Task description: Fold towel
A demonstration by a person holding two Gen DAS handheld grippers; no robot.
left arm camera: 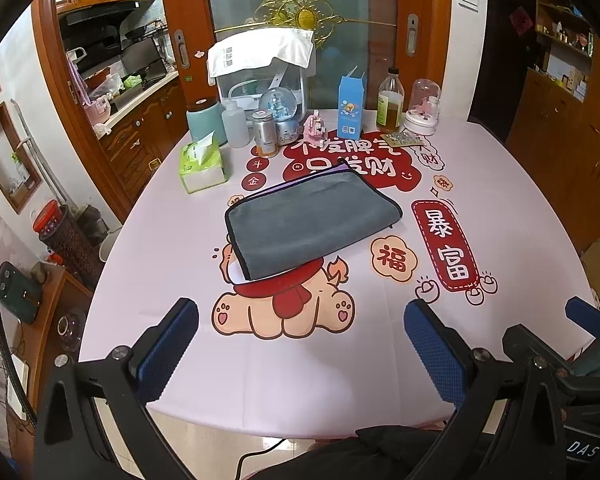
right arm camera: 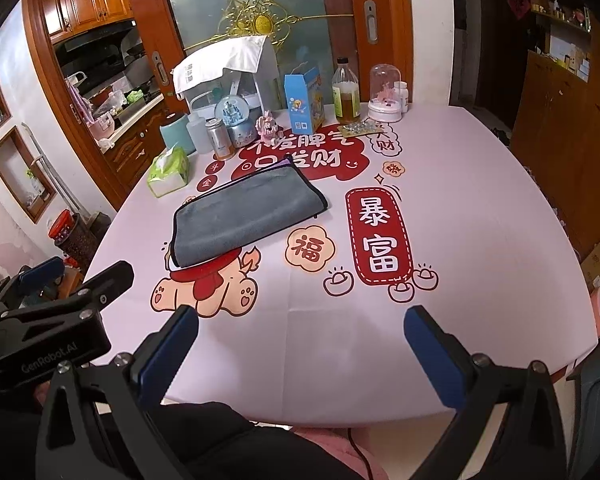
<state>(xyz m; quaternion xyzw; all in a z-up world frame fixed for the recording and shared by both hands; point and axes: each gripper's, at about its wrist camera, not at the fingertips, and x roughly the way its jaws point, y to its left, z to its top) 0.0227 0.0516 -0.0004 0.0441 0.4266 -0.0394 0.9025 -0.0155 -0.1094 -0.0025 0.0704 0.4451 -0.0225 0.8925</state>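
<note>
A grey towel with black edging lies folded flat in the middle of the pink printed tablecloth; a purple layer shows at its far edge. It also shows in the right wrist view. My left gripper is open and empty, held above the table's near edge, well short of the towel. My right gripper is open and empty, also near the front edge, to the right of the towel. The right gripper's body shows at the right edge of the left wrist view.
Along the table's far side stand a tissue pack, a teal canister, a white bottle, a can, a snow globe, a blue carton, an oil bottle and a glass dome. Wooden cabinets stand to the left and right.
</note>
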